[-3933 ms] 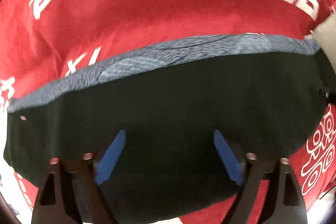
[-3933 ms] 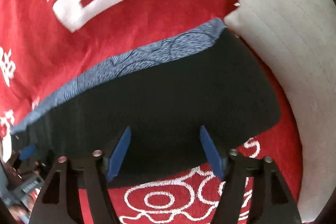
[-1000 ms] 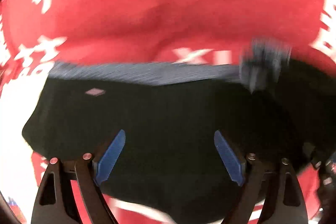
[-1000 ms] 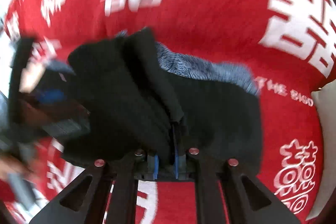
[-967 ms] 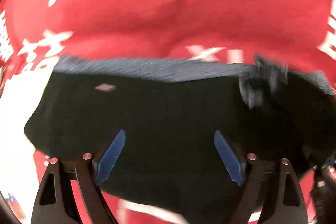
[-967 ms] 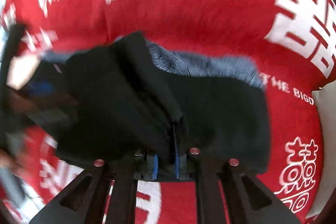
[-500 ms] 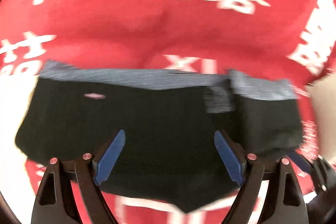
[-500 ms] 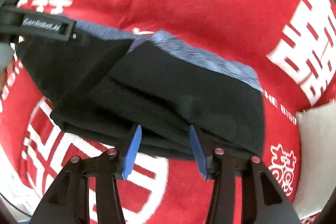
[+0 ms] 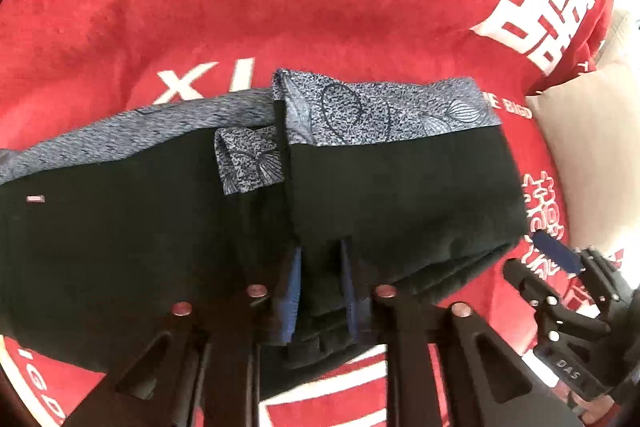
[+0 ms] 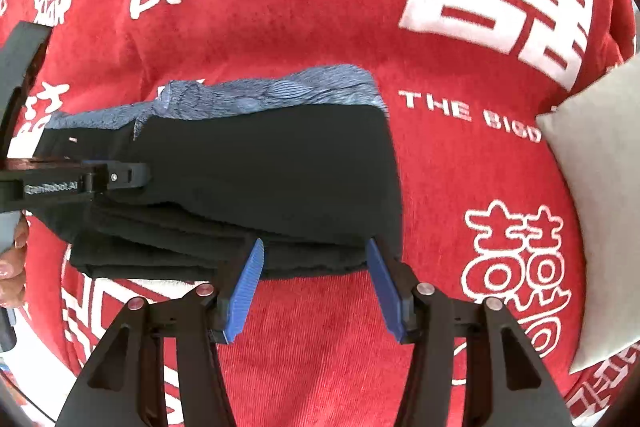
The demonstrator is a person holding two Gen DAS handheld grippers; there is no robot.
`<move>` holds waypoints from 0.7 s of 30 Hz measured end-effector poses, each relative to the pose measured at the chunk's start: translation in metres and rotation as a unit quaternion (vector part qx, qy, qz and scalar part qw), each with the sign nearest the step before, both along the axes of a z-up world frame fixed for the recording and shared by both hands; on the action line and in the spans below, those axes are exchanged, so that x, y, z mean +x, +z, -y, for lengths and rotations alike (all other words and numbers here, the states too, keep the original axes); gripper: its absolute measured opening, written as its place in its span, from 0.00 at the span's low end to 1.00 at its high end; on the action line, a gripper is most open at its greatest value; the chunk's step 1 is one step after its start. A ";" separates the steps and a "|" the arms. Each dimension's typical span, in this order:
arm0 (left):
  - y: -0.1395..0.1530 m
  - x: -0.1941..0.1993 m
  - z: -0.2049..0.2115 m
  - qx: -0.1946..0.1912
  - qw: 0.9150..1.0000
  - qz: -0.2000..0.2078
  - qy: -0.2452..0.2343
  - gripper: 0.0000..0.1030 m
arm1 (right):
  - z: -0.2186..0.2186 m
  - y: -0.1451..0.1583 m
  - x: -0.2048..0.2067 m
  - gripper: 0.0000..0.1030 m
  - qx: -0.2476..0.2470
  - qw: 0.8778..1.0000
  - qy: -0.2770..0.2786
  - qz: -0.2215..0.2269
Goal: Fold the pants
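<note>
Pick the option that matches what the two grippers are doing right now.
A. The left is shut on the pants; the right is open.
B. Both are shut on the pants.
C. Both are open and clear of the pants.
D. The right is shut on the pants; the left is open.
A: the left gripper pinches a fold of the pants, while the right gripper is spread wide at their near edge.
</note>
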State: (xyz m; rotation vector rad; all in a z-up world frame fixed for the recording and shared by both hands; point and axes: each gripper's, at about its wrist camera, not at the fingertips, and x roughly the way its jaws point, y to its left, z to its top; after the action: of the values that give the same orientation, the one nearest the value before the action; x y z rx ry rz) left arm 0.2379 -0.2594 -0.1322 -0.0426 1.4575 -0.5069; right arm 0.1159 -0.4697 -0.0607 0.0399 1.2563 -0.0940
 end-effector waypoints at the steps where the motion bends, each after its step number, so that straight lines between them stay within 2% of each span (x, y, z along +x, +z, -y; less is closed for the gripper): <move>1: 0.007 -0.003 0.000 -0.005 1.000 0.003 0.001 0.14 | 0.004 0.001 0.000 0.55 0.008 1.000 -0.007 -0.002; 3: 0.021 -0.012 -0.005 -0.009 1.000 0.016 0.001 0.14 | 0.009 0.005 -0.001 0.55 0.012 1.000 -0.013 -0.002; 4: 0.024 -0.017 -0.010 -0.005 1.000 0.019 0.001 0.07 | 0.012 0.008 -0.001 0.54 0.013 1.000 -0.015 0.000; 5: 0.023 -0.021 -0.014 0.000 1.000 0.017 0.000 0.06 | 0.015 0.011 -0.002 0.54 0.013 1.000 -0.015 0.001; 8: 0.000 -0.040 -0.027 0.014 1.000 -0.009 0.004 0.06 | 0.015 0.010 -0.007 0.55 0.014 1.000 -0.012 -0.006; 10: -0.003 -0.048 -0.033 0.002 1.000 0.017 0.007 0.06 | 0.013 0.001 -0.008 0.55 0.012 1.000 -0.006 -0.015; 13: 0.000 -0.048 -0.033 0.004 0.999 0.029 0.020 0.06 | 0.011 -0.006 -0.009 0.54 0.018 1.000 -0.004 -0.025; 15: 0.008 -0.051 -0.032 0.023 0.999 0.042 0.024 0.22 | 0.013 -0.005 -0.009 0.55 0.023 0.999 -0.006 -0.024; 16: 0.015 -0.052 -0.031 0.040 0.997 0.052 0.028 0.51 | 0.015 -0.003 -0.008 0.55 0.027 0.999 -0.009 -0.022; 17: 0.020 -0.052 -0.032 0.044 0.997 0.057 0.033 0.75 | 0.020 0.000 -0.006 0.55 0.033 0.999 -0.016 -0.018; 21: 0.051 -0.042 -0.024 0.037 0.994 0.096 0.037 0.76 | 0.044 0.013 0.014 0.54 0.057 0.997 -0.049 -0.001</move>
State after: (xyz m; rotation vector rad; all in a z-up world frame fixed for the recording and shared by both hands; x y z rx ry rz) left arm 0.1956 -0.2357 -0.0814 0.0104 1.2806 -0.3861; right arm 0.1297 -0.5139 -0.0479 0.1994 1.2607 -0.1066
